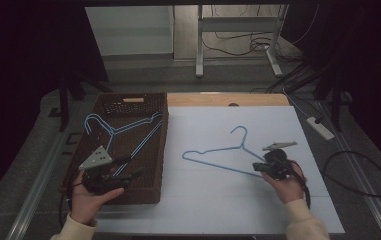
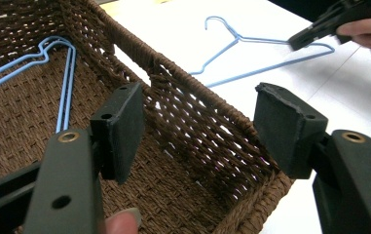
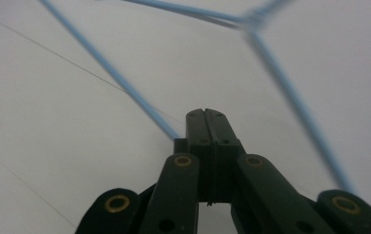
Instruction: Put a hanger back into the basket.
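Note:
A blue wire hanger point(image 1: 241, 146) lies on the white table top, hook pointing away. My right gripper point(image 1: 254, 167) is shut on its lower bar close to the right corner; in the right gripper view the blurred wire point(image 3: 124, 87) runs into the closed jaw tips point(image 3: 206, 117). The left gripper view shows that same hanger point(image 2: 251, 41) with the right gripper point(image 2: 295, 41) on it. My left gripper point(image 1: 133, 166) hovers open over the near end of a brown wicker basket point(image 1: 164, 150), nothing between its pads point(image 2: 120, 126). Two blue hangers point(image 1: 128, 128) point(image 2: 66, 87) lie inside the basket.
The basket wall point(image 2: 183, 92) passes right in front of the left gripper's jaws. A power strip point(image 1: 320, 127) and cables lie on the floor to the right of the table. A bare wooden strip point(image 1: 228, 99) runs along the table's far edge.

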